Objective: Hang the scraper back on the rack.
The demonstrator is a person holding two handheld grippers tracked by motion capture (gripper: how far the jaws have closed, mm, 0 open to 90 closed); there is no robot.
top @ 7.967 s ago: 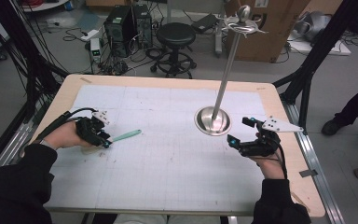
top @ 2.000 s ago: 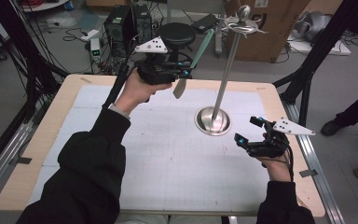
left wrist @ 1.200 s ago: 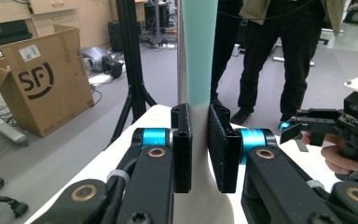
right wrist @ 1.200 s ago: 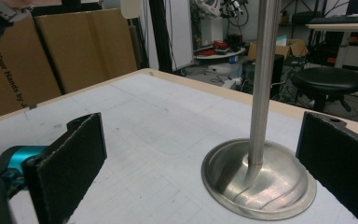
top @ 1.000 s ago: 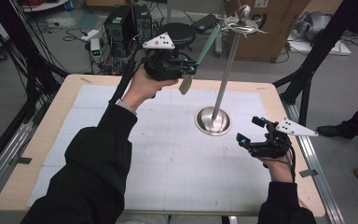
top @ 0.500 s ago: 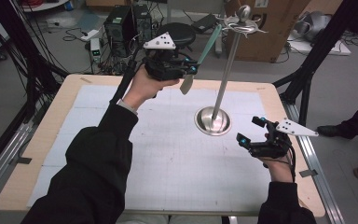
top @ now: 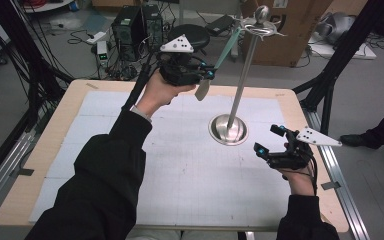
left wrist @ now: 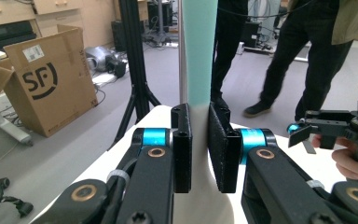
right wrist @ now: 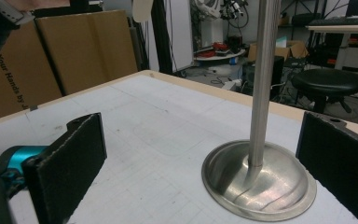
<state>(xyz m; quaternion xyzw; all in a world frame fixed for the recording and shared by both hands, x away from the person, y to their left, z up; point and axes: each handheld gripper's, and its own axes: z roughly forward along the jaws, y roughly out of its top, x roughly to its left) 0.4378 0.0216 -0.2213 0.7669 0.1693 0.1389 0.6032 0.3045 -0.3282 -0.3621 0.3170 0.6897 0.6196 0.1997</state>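
A utensil with a teal handle (top: 228, 44) and a pale blade (top: 202, 90) is held in the air by my left gripper (top: 206, 75), which is shut on it. The handle's tip reaches up to the hooked top (top: 261, 22) of a steel stand (top: 240, 82). In the left gripper view the teal handle (left wrist: 199, 46) rises straight up between the pads (left wrist: 223, 144). My right gripper (top: 266, 139) rests low at the table's right, open, just right of the stand's round base (top: 228, 131). The base (right wrist: 261, 186) and pole (right wrist: 263, 70) stand in front of its spread jaws.
The table (top: 45, 150) carries a white grid mat (top: 180, 170). Beyond the far edge are a black stool (top: 190, 35), computer towers (top: 132, 22) and cardboard boxes (top: 290, 45). People stand off the right side (left wrist: 317, 51).
My left gripper took the utensil off the table and raised it to the stand's top; over the last second the handle tip crept closer to the hooks. The right gripper barely moved.
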